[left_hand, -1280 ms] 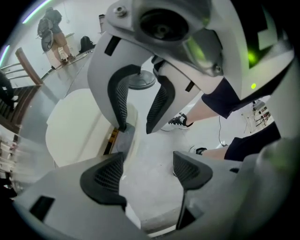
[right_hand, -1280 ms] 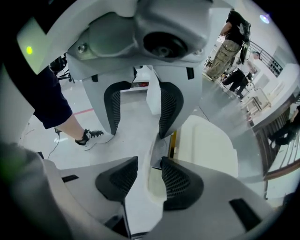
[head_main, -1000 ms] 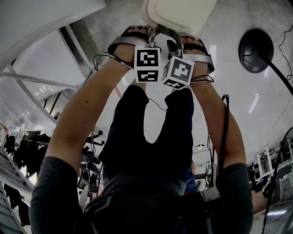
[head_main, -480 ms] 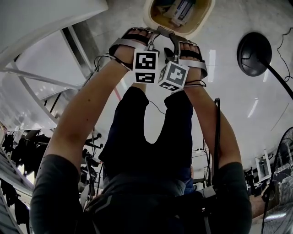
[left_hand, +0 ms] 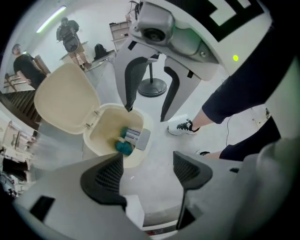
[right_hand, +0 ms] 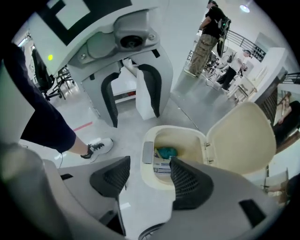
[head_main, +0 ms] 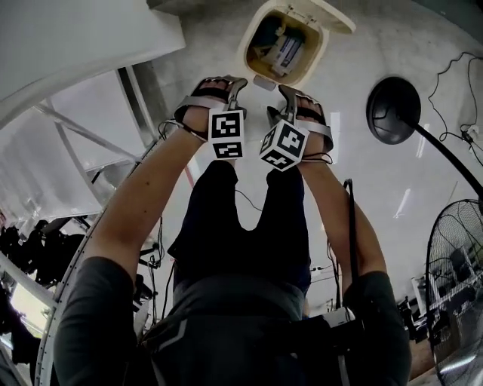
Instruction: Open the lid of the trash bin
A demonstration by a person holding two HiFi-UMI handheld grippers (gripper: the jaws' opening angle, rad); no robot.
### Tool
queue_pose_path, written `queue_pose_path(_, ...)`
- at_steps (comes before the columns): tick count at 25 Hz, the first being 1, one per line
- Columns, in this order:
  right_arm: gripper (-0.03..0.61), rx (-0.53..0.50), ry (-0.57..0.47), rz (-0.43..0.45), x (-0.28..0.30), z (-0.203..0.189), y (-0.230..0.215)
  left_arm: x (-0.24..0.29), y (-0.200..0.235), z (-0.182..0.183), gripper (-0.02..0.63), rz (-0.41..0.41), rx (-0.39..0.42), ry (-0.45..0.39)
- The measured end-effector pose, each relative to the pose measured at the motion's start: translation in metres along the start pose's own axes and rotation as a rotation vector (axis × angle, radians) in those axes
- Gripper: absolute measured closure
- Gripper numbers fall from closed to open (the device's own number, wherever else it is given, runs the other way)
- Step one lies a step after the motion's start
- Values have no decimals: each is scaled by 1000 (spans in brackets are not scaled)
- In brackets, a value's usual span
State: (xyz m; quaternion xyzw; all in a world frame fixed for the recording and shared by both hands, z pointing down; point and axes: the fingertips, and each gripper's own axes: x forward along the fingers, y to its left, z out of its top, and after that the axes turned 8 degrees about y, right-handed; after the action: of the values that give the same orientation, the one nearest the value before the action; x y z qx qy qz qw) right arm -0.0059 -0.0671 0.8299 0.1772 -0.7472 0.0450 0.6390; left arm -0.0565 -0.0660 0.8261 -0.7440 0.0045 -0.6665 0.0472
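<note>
The cream trash bin (head_main: 249, 54) stands on the floor with its lid (head_main: 333, 15) swung back. Inside lie a teal thing and a printed white carton (head_main: 285, 50). In the head view both grippers hang side by side just short of the bin's front rim. My left gripper (head_main: 235, 83) and my right gripper (head_main: 281, 94) are off the bin. In the left gripper view the jaws (left_hand: 147, 171) stand open and empty above the bin (left_hand: 93, 145). The right gripper's jaws (right_hand: 149, 178) are wide apart and empty over the bin (right_hand: 178, 130), its lid (right_hand: 241, 136) upright behind.
A black round stand base (head_main: 392, 109) sits right of the bin, with a fan (head_main: 456, 279) further right. A white table frame (head_main: 75, 45) runs along the left. My shoe (left_hand: 180, 126) is near the bin. People stand in the background (right_hand: 211, 28).
The lid went from shut to swung fully back. Both grippers left the bin's front edge and rose, so the bin now looks smaller and farther below.
</note>
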Motion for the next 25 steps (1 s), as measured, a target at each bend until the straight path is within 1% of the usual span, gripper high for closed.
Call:
queue_pose_path(2,298,28,-3,3,-30,4,-7,-29,0,8,285,14,7,-24)
queue_pose_path(6,298,37,-29,-43,-86,13,-34,-83,15,17,285,67,-8,-48)
queue_pose_path(9,298,35,-28,-53,-132,12,-36,-129,11,22,285,81,-39,-63)
queue_pose_path(12,298,56,-38,-57,-172,15,-39,-166,8,24,285,108,-48,-57)
queue_pose_path(15,298,91,-51,-101,-205,16,-53,-201,17,36,285,153,-67,-103)
queue_pose_path(18,298,122,-69,-116,-241,20,-54,-236,17,43,285,170,-91,-142)
queue_pose_path(20,298,123,-93,-123,-267,26,-55,-259,16,44,285,174,-124,-152)
queue_pose_path(23,298,123,-127,-144,-308,29,-54,-294,12,43,285,172,-204,-158)
queue_pose_path(25,299,152,-165,-164,-337,35,-66,-322,25,43,287,201,-244,-177)
